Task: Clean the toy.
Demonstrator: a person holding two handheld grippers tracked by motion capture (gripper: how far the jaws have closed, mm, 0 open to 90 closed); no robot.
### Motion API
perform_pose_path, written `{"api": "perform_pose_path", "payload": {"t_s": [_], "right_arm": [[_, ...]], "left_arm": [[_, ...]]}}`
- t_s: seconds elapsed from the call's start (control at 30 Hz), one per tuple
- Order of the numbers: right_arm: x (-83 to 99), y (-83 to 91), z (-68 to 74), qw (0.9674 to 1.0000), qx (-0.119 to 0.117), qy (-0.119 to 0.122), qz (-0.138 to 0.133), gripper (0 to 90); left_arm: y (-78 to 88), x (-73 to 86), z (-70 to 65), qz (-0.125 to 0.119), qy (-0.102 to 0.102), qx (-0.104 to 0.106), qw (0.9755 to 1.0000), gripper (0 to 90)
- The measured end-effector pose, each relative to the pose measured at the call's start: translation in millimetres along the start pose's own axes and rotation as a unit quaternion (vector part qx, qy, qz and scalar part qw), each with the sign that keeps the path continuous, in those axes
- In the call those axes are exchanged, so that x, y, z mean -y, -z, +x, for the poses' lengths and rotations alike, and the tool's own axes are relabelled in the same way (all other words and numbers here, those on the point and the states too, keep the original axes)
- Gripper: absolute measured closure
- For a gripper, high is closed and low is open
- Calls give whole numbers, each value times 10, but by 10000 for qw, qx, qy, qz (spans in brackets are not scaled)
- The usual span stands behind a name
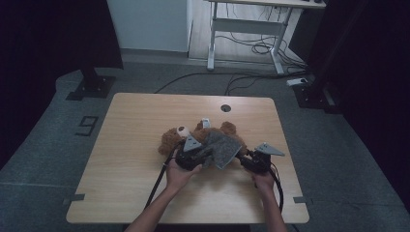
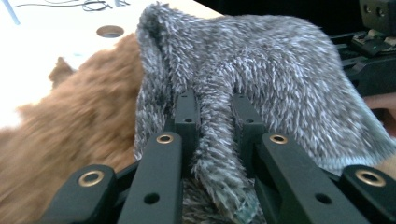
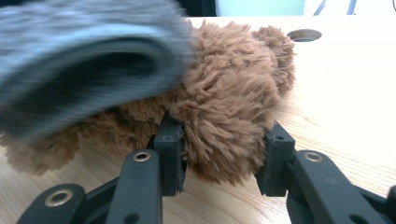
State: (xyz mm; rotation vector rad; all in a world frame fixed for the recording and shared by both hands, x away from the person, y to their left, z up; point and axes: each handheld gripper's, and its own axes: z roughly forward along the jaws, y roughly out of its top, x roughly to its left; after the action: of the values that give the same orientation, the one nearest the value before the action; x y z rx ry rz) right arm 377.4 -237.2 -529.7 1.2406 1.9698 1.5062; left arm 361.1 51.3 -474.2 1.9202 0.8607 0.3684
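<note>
Left claw [image 2: 212, 116] clamped on grey cloth [image 2: 261, 79] draped over the teddy bear [image 1: 174, 137] at table [image 1: 130, 193] centre, right claw [image 3: 219, 149] gripping the bear's limb just lower-right of the cloth.

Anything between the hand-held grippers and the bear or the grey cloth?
Nothing visible. The left hand-held gripper already pinches a fold of the grey cloth, and the right hand-held gripper clamps a plush limb of the bear. The cloth drapes directly over the bear, with no other object between them.
</note>
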Motion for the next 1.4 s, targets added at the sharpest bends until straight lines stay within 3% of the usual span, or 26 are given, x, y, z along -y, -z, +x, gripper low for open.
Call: {"api": "perform_pose_path", "payload": {"t_s": [0.3, 0.5, 0.8, 1.0, 1.13, 1.2, 1.27, 1.4], "right_arm": [[6, 1, -11, 10000, -8, -16, 17, 601], [9, -8, -21, 10000, -19, -32, 6, 601], [12, -8, -21, 10000, -24, -42, 3, 601], [12, -9, -31, 10000, -36, 8, -13, 601], [14, -14, -32, 10000, -32, -3, -12, 601], [16, -19, -34, 10000, -24, -13, -8, 601], [19, -25, -35, 10000, -19, -24, -1, 602], [16, -18, -28, 10000, -16, 10, 6, 601]], "left_arm": [[254, 206, 185, 11, 10, -221, 9998, 758], [558, 417, 437, -48, 343, -313, 9989, 758], [860, 603, 607, -107, 377, -604, 9974, 757], [1088, 739, 816, -208, 706, -617, 9954, 757], [1145, 708, 821, -301, 719, -500, 9957, 758], [1154, 624, 804, -336, 657, -404, 9965, 758], [1144, 439, 790, -481, 618, -329, 9964, 759], [1081, 250, 794, -574, 609, -355, 9959, 759]]}}
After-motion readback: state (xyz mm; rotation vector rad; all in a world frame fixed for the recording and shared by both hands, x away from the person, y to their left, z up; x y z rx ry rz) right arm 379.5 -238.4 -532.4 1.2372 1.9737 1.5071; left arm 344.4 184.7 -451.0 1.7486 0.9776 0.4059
